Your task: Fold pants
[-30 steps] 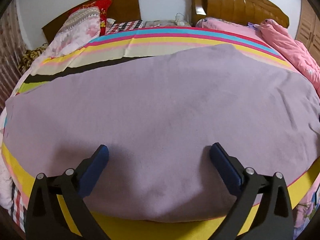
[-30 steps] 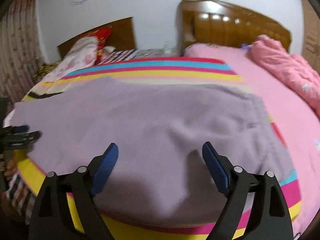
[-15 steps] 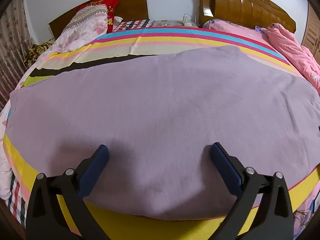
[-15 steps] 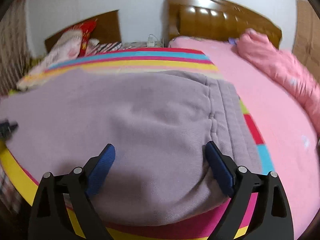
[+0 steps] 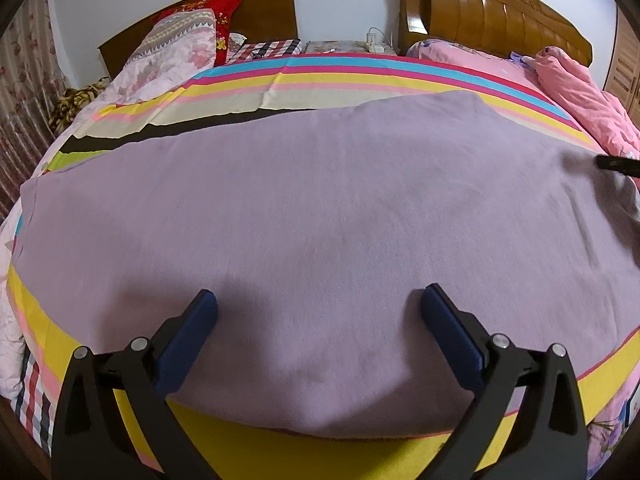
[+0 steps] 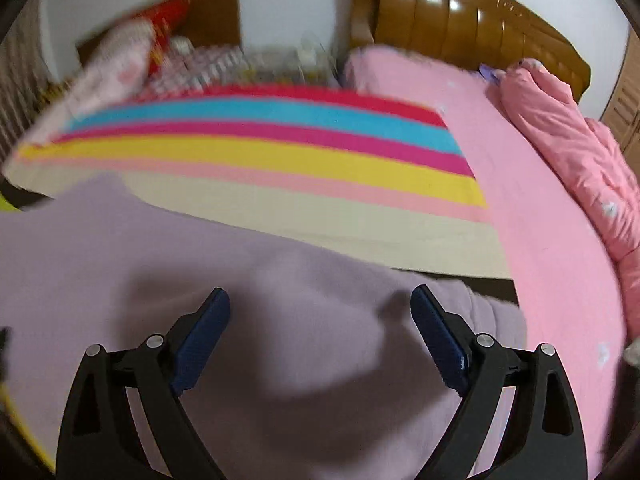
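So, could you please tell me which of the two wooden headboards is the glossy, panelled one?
It is the right-hand headboard, behind the pink bed: lighter, shiny, with vertical padded-looking panels catching the light. The left headboard, behind the pillows, is darker, flat and plain.

Pants (image 5: pixel 320 208) are plain lilac, lying on a striped sheet (image 5: pixel 328 76) in red, blue, pink, yellow, cream and black. Far right there's a pink quilt (image 5: pixel 580 96); far left, a floral pillow (image 5: pixel 172 52).

1 pants (image 5: pixel 320 220), 2 tongs (image 5: pixel 320 300) (image 6: pixel 320 298), 2 headboards (image 5: pixel 492 16).
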`<act>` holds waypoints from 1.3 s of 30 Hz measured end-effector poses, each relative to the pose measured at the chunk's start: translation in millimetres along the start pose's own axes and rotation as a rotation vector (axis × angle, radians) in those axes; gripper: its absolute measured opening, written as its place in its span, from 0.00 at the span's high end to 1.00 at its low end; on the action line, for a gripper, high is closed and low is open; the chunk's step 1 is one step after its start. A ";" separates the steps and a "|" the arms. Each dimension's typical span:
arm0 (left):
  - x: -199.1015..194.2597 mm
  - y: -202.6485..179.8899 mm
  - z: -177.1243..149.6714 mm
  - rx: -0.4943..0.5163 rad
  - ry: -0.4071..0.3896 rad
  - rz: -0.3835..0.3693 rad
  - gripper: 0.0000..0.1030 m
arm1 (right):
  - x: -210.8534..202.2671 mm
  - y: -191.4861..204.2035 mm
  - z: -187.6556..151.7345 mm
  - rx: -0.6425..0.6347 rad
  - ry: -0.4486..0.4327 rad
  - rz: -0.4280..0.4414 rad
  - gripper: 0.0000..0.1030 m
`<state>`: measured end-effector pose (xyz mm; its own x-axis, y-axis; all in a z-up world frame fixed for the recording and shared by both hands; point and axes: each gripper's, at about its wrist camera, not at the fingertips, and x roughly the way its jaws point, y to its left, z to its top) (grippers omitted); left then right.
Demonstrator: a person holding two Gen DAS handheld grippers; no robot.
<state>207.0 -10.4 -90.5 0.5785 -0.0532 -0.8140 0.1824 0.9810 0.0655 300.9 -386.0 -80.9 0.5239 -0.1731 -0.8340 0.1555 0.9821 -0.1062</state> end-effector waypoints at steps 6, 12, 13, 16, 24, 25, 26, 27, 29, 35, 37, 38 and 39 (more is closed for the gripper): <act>1.1 3.0 -2.1 0.015 -0.022 -0.025 0.01 | 18.6 -4.1 -5.7 0.019 -0.030 0.018 0.04; 3.3 5.0 -2.3 0.040 -0.045 -0.053 0.01 | 13.6 -5.5 -11.0 0.038 -0.042 0.033 0.04; 3.5 5.6 -3.1 0.041 -0.051 -0.056 0.01 | 11.5 -2.4 -12.5 0.038 -0.043 0.032 0.04; 3.0 5.7 -6.1 0.041 -0.077 -0.058 0.01 | 11.5 -2.2 -13.0 0.039 -0.044 0.033 0.04; 2.8 11.2 0.9 0.061 -0.039 -0.097 0.01 | 0.4 7.9 -10.7 0.096 -0.001 -0.073 0.05; 0.8 14.3 2.1 0.058 -0.031 -0.103 0.02 | -12.7 19.3 -10.2 0.155 0.002 -0.139 0.05; -6.2 21.9 2.2 0.040 -0.049 -0.109 0.02 | -28.3 35.5 -10.7 0.178 -0.035 -0.124 0.05; -13.0 27.6 0.7 0.022 -0.077 -0.117 0.02 | -40.2 52.3 -11.4 0.169 -0.073 -0.080 0.05; -30.8 54.2 -3.6 -0.042 -0.147 -0.156 0.02 | -69.7 115.0 -17.7 0.067 -0.167 0.053 0.05; -37.4 171.8 -28.7 -0.355 -0.143 -0.170 0.02 | -98.8 274.5 -41.7 -0.252 -0.220 0.302 0.05; -40.9 218.9 -45.5 -0.478 -0.148 -0.165 0.02 | -105.3 309.1 -47.0 -0.326 -0.224 0.374 0.05; -42.2 235.7 -52.0 -0.522 -0.152 -0.156 0.02 | -108.1 325.3 -50.0 -0.354 -0.226 0.399 0.05; -44.5 262.0 -62.7 -0.594 -0.158 -0.134 0.02 | -111.6 344.0 -53.4 -0.399 -0.227 0.425 0.05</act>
<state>179.2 260.7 -73.3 0.7001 -0.1650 -0.6947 -0.1851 0.8978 -0.3997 251.2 -24.9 -53.3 0.6428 0.2706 -0.7166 -0.4077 0.9129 -0.0209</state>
